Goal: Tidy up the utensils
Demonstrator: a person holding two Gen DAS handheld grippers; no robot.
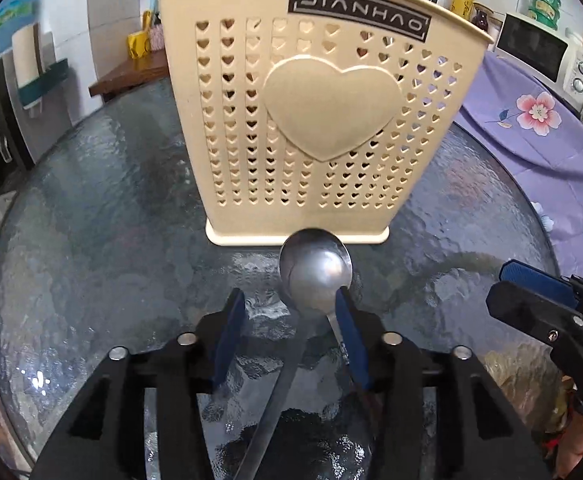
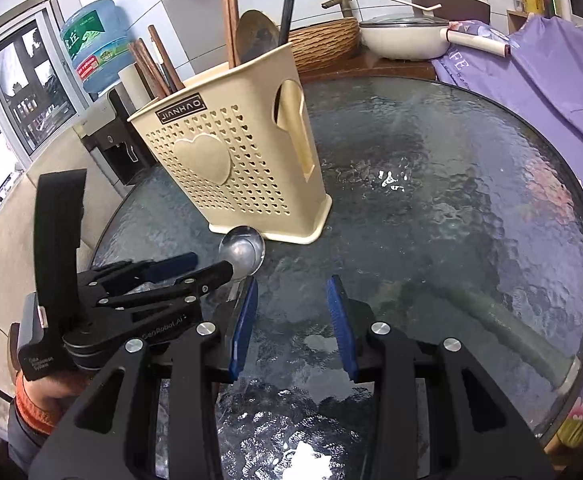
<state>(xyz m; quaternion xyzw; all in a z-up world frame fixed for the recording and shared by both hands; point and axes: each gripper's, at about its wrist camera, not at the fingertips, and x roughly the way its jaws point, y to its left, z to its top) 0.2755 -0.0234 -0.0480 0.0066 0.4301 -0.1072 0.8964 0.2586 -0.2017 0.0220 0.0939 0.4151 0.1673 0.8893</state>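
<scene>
Left gripper [image 1: 291,308] down low at the glass table [image 1: 91,220], jaws parted either side of the spoon's [image 1: 315,268] neck — one pad touching, nothing clenched. Spoon flat on the glass, bowl just short of the cream utensil holder [image 1: 311,120] — likely lined up for a lift. Right gripper [image 2: 293,292] parked alongside, open, empty.

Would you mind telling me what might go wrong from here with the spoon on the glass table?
The shiny metal spoon lies between the left gripper's open fingers, touching only one blue pad, so a grasp could slip on the textured glass tabletop. Its bowl sits right at the beige heart-perforated plastic utensil holder, which could get nudged.
</scene>
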